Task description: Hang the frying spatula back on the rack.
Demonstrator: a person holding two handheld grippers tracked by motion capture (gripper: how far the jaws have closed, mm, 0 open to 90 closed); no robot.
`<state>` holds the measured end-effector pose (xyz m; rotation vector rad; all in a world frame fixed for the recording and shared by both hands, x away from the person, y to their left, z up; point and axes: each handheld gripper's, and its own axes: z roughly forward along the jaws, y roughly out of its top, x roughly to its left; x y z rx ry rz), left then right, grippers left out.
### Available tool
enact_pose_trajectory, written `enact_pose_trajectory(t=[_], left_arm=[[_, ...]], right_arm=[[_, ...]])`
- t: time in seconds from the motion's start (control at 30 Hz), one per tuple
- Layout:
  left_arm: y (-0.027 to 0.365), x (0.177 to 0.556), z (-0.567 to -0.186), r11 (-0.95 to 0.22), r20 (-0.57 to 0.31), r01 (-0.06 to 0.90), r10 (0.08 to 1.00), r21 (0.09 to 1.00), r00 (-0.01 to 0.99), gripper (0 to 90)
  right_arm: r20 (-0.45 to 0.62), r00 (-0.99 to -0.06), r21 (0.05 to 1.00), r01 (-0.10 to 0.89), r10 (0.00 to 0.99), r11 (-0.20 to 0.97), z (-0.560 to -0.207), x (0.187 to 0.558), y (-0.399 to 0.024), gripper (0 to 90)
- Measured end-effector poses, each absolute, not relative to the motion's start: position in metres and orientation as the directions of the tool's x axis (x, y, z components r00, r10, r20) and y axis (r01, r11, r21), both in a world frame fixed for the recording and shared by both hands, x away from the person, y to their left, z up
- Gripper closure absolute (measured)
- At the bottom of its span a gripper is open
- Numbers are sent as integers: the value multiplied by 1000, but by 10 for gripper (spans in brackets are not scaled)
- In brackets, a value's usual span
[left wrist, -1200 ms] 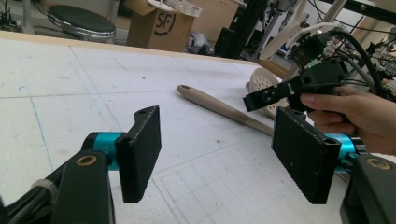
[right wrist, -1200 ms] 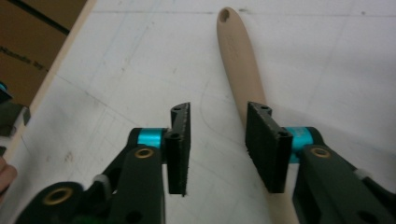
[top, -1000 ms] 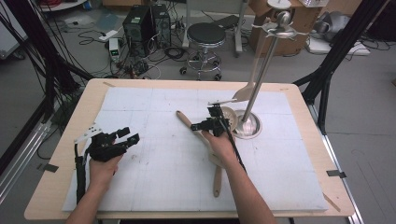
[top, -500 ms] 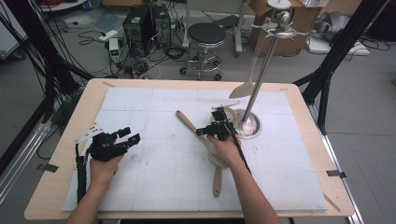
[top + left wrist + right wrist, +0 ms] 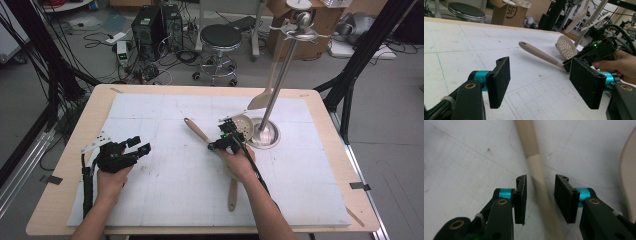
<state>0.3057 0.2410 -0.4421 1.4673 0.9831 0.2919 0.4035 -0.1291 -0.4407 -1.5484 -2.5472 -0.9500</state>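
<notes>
A beige utensil handle (image 5: 197, 131) with a hole at its far end lies slantwise on the white mat. My right gripper (image 5: 215, 146) is down over its near part. In the right gripper view the gripper (image 5: 540, 195) is open and its jaws straddle the handle (image 5: 534, 162) with a gap on each side. A round perforated skimmer head (image 5: 243, 124) lies just behind that hand. My left gripper (image 5: 140, 145) rests at the mat's left, open. Nothing sits between its pads (image 5: 499, 80) in the left gripper view, which looks toward the handle (image 5: 539, 53) and the right gripper (image 5: 596, 50).
A metal stand with a round base (image 5: 263, 136) rises at the back right, a pale spatula (image 5: 262, 99) hanging from it. Another wooden handle (image 5: 232, 192) sticks out below my right hand. A stool (image 5: 220, 37) and boxes stand beyond the table.
My right gripper has moved from near the stand base leftward and toward me, coming down around the beige handle. The left gripper has stayed put.
</notes>
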Motion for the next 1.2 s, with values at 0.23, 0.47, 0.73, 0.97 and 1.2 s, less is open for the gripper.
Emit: enact_pose_trajectory(t=[0.23,0.47,0.73,0.97,1.2], left_arm=[[241,306,-442,146,-373,391,704,909,604,337],[239,306,-442,142,-372,393,703,908,606,337],[239,305,-442,142,-373,394,702,908,606,338],[240,306,-443,148,-376,394,707,907,599,338],[242,306,-443,150,-376,392,708,907,598,339]], right_arm=[[175,-577,513,745,798,426,-440,396,-114,738],[75,-629,540,678,774,498,-442,392,-107,727],[55,-634,565,656,771,500,-444,388,-109,755],[61,-631,577,655,773,489,-442,388,-112,769],[142,-599,596,687,788,415,-438,392,-122,786]])
